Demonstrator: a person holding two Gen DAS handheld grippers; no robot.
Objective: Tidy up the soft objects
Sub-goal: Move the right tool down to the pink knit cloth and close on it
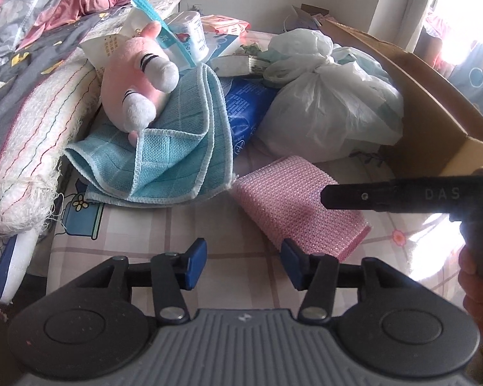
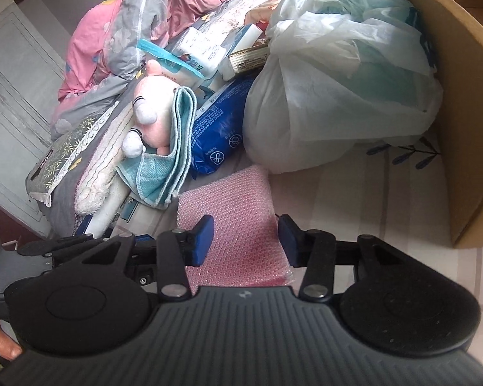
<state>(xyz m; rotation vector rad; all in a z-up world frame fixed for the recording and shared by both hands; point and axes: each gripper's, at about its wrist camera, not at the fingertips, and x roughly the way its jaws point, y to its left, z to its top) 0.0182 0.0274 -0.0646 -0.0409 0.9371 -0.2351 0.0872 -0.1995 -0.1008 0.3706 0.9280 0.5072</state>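
On the bed, I hold my right hand-held gripper point(image 2: 246, 239) part-open astride the pink mesh pad point(image 2: 232, 225), untouched, long axis toward 12 o'clock; my left hand-held gripper point(image 1: 244, 263), also open and empty, has it at 1 o'clock.

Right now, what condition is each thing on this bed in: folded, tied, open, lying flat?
Pink mesh cloth: folded, lying flat.
Teal towel: folded, one corner lifted.
Pink plush toy: lying on the towel.
White plastic bag: knotted shut.
Cardboard box: open.
Left gripper: open, empty.
Right gripper: open, over the mesh cloth.
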